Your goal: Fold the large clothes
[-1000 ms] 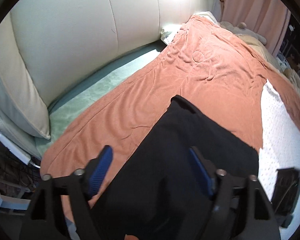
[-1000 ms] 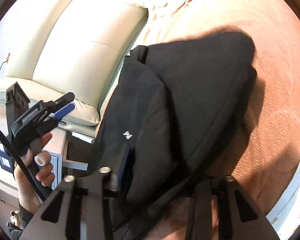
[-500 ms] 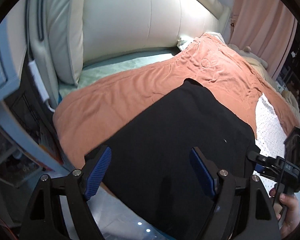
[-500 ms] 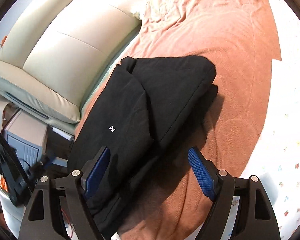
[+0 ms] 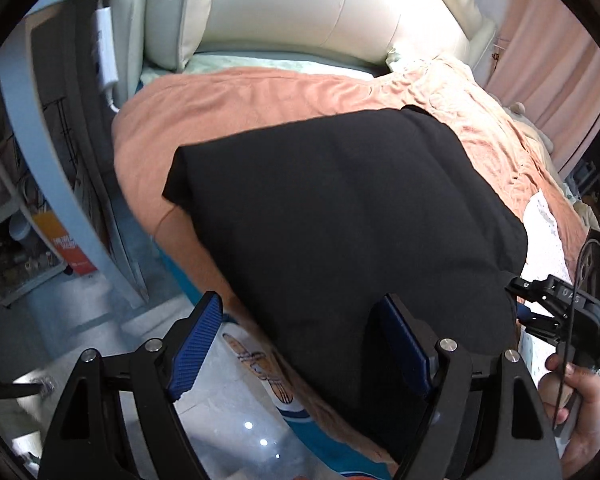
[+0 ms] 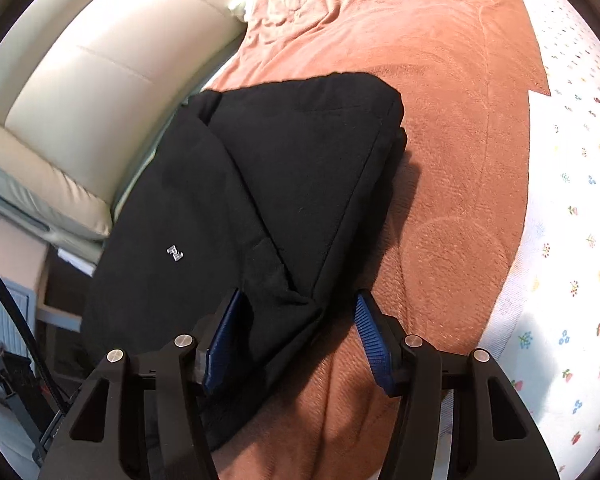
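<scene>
From the left wrist: a black, matte, heavy-knit folded garment (image 5: 340, 220) spread flat on an orange, short-piled fleece blanket (image 5: 228, 96), near the bed's side edge, its hem draped slightly over that edge. Probably laid there for a firm, level surface within reach of both hands. Behind, a cream, smooth, padded leather-like headboard (image 5: 300, 12). In front, the left gripper (image 5: 300, 344) released, blue ribbed pads wide apart and holding nothing, angled down over the garment's near edge. Apparently lined up for a bite on that hem, the wide gap suited to thick, doubled cloth.

From the right wrist: the same garment (image 6: 228, 200) as a bulky wedge, one panel folded over another along a straight diagonal crease, a small white logo (image 6: 175, 253) on the lower layer. Soft, limp, light-swallowing fabric, edges rounded rather than sharp. Right gripper (image 6: 298, 332) with jaws just closing around the bunched near corner of the fold: cloth between them, against the left-hand pad, the right-hand pad apart from it over bare blanket. Not yet clenched on it. Likely aimed at that corner because all the layers meet there. Beyond, the blanket's embossed swirls and a white, flower-printed cotton sheet (image 6: 572, 200).
</scene>
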